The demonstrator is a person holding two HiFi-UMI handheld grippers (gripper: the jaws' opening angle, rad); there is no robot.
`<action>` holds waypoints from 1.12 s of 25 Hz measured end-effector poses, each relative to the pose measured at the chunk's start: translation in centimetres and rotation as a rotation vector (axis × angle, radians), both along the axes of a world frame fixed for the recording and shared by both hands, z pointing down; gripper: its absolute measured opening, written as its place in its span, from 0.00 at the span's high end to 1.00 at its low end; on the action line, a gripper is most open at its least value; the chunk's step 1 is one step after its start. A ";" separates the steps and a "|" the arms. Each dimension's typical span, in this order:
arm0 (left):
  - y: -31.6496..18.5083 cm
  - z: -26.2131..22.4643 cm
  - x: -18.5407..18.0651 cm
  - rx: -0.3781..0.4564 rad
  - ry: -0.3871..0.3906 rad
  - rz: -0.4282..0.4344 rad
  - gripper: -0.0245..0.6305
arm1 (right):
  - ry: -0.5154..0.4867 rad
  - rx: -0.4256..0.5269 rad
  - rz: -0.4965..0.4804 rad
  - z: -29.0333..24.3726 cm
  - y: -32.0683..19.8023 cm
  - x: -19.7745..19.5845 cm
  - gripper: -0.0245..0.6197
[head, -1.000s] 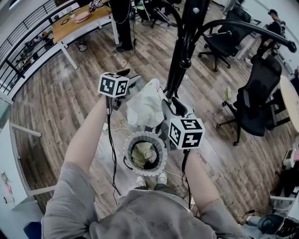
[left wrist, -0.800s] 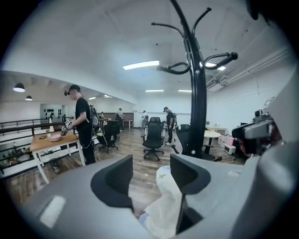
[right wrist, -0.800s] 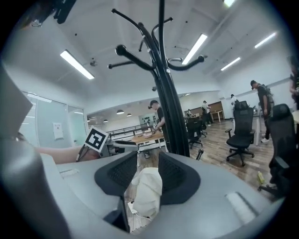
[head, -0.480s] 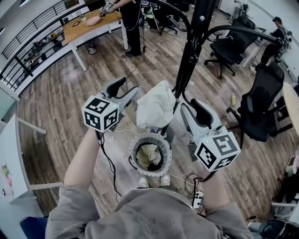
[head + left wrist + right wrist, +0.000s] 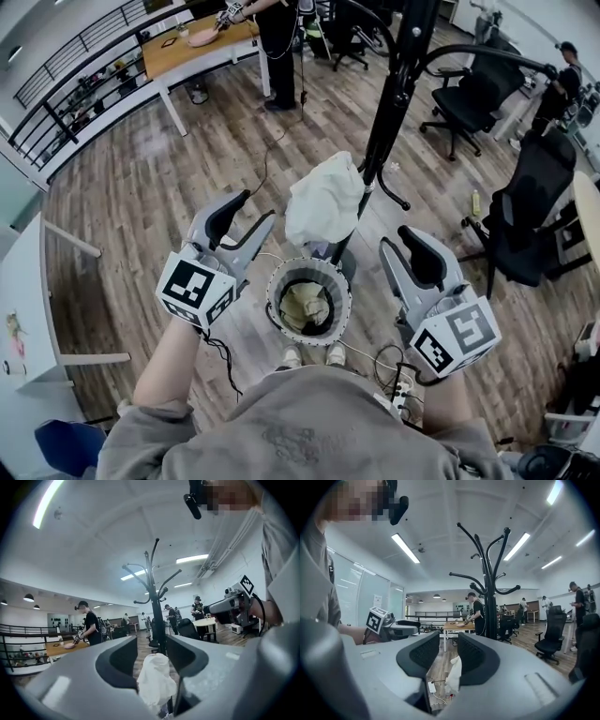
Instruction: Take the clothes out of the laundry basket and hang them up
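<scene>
A white garment [image 5: 323, 199] hangs bunched on the black coat rack [image 5: 395, 89], just beyond the round laundry basket [image 5: 277, 281]. A pale garment [image 5: 302, 305] lies inside the basket. My left gripper [image 5: 251, 212] is left of the basket, open and empty. My right gripper [image 5: 398, 242] is right of it; its jaws have just been closing, a gap still shows and nothing is between them. Both point level toward the rack. In the left gripper view the hung garment [image 5: 154, 681] shows far beyond the jaws [image 5: 151, 644]; in the right gripper view it [image 5: 453, 677] lies beyond the jaws [image 5: 448, 641].
Black office chairs [image 5: 525, 192] stand to the right of the rack. A wooden table [image 5: 192, 45] with a person at it is at the back left, a white table [image 5: 23, 309] at the left edge. Cables and a power strip [image 5: 389, 370] lie on the floor by my feet.
Both grippers have drawn back from the white garment toward me and spread apart to either side of the basket. The garment stays on the rack.
</scene>
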State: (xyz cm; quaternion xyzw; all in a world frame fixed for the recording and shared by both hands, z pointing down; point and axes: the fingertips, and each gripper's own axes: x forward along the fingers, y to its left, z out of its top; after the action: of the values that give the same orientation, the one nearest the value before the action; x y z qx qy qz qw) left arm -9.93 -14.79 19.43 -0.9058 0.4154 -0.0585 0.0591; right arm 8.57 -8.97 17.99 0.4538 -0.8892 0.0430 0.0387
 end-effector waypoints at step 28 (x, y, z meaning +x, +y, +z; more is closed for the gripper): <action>8.9 6.6 -3.8 -0.132 0.035 -0.197 0.96 | 0.041 -0.173 -0.129 8.0 5.2 -3.5 0.92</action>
State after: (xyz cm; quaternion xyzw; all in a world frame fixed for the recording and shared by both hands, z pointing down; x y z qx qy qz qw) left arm -13.74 -5.89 26.06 -0.8633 0.4988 -0.0756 -0.0140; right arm 5.03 -3.81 25.98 0.3911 -0.9087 0.1080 0.0985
